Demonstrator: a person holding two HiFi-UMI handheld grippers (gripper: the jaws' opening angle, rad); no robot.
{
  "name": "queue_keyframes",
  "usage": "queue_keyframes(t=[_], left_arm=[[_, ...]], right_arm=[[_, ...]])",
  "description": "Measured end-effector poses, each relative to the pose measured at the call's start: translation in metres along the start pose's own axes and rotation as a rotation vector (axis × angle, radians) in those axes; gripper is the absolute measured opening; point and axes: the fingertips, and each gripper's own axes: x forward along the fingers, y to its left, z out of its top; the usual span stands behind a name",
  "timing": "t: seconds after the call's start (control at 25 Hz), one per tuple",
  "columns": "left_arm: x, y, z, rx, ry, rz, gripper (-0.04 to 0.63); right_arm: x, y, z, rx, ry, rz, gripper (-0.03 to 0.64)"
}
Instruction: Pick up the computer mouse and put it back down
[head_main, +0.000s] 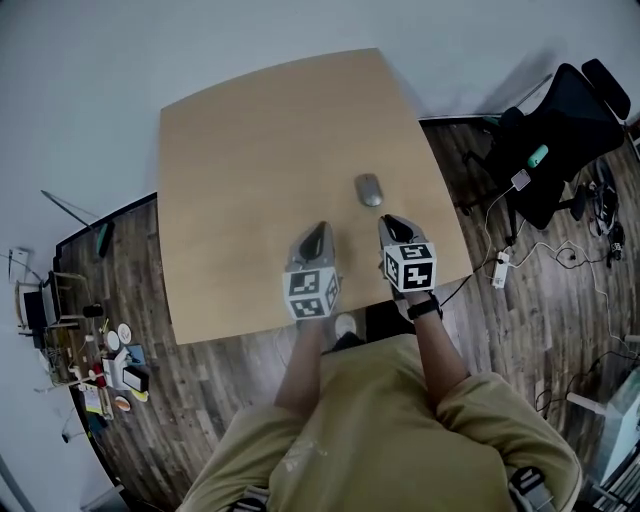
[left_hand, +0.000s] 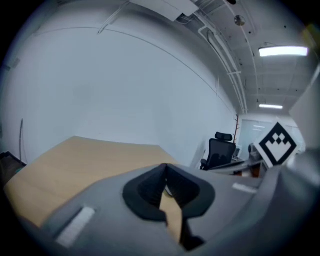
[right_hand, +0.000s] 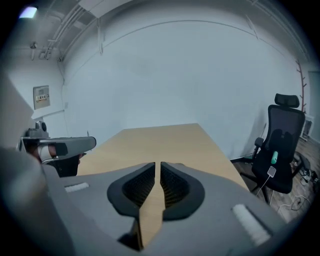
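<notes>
the computer mouse (head_main: 369, 189) is lying just ahead of the right claw (head_main: 392, 222), gaping a crack, empty; the left claw (head_main: 320, 228) is sitting clenched.

A grey computer mouse (head_main: 369, 190) lies on the light wooden table (head_main: 250, 150), toward its right edge.

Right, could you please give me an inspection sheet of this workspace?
Surface: tan wooden table.
Job's things: mouse lies on the table, just ahead of the right gripper, untouched.
Clutter: small items on the floor, left of the table.
Grippers: left gripper shut, empty; right gripper's jaws a slit apart, empty.
Cables: cables and a power strip on the floor, right of the table.
Surroundings: office chair, white wall.
</notes>
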Motion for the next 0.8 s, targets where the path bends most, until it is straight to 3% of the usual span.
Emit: queue_keyframes(t=[0.24, 0.44, 0.8], left_arm=[[0.063, 0.025, -0.017, -0.009, 0.110, 0.007, 0.002], [0.110, 0.045, -0.035, -0.049, 0.181, 0.026, 0.002], [0.149, 0.054, -0.077, -0.083, 0.295, 0.015, 0.002]], right_arm=[[0.075, -0.035, -0.015, -0.022, 0.160, -0.014, 0.094], [0.138, -0.060, -0.027, 0.009, 0.262, 0.008, 0.193], [0.220, -0.086, -0.062, 0.034, 0.387, 0.019, 0.315]])
